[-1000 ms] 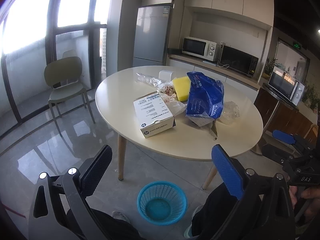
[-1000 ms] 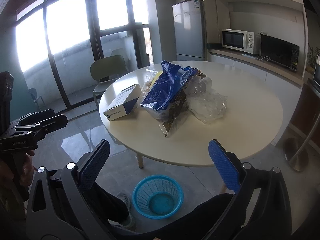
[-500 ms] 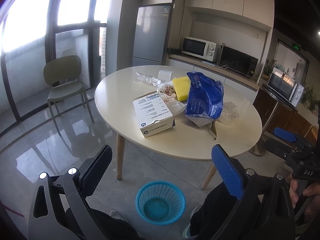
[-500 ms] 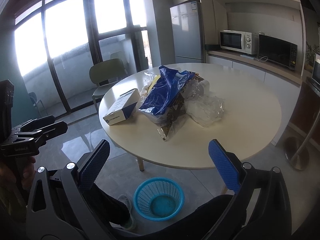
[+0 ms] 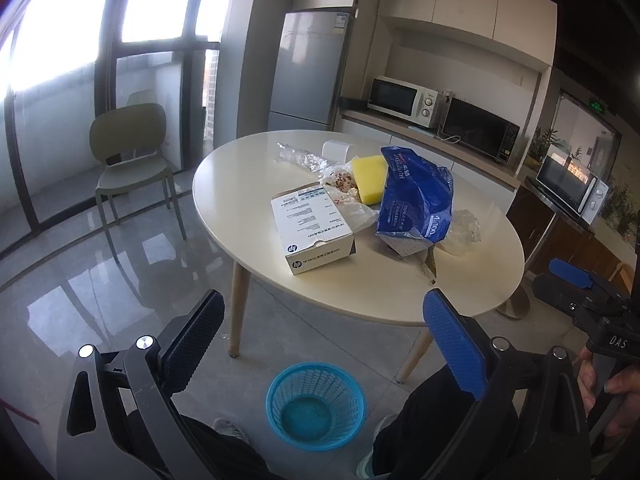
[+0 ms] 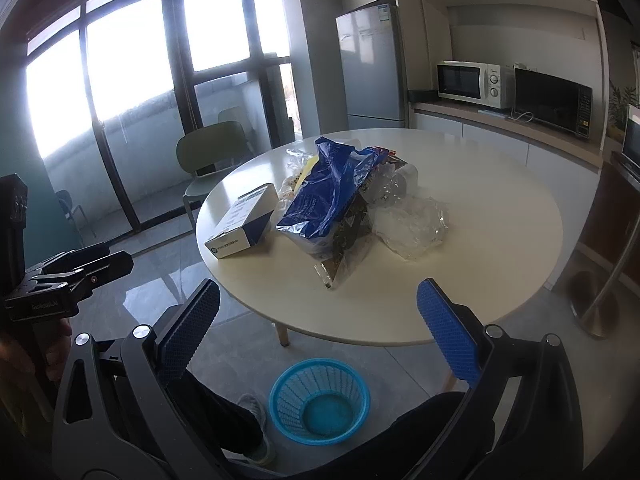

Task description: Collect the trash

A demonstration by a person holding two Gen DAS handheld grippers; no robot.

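Observation:
A round cream table carries a heap of trash: a white printed box, a blue plastic bag, a yellow sponge, clear crumpled wrappers and a foil snack wrapper. On the floor in front stands a blue mesh wastebasket, with nothing in it. My left gripper and my right gripper both hang open and hold nothing, short of the table's near edge and above the basket.
A green chair stands by the windows at the left. A fridge, microwaves and a counter line the back wall. The person's legs and shoes are beside the basket. A metal stand base is at the right.
Both views have shifted slightly, with the table and basket drifting a little in frame. Both grippers stay open and nothing on the table has moved.

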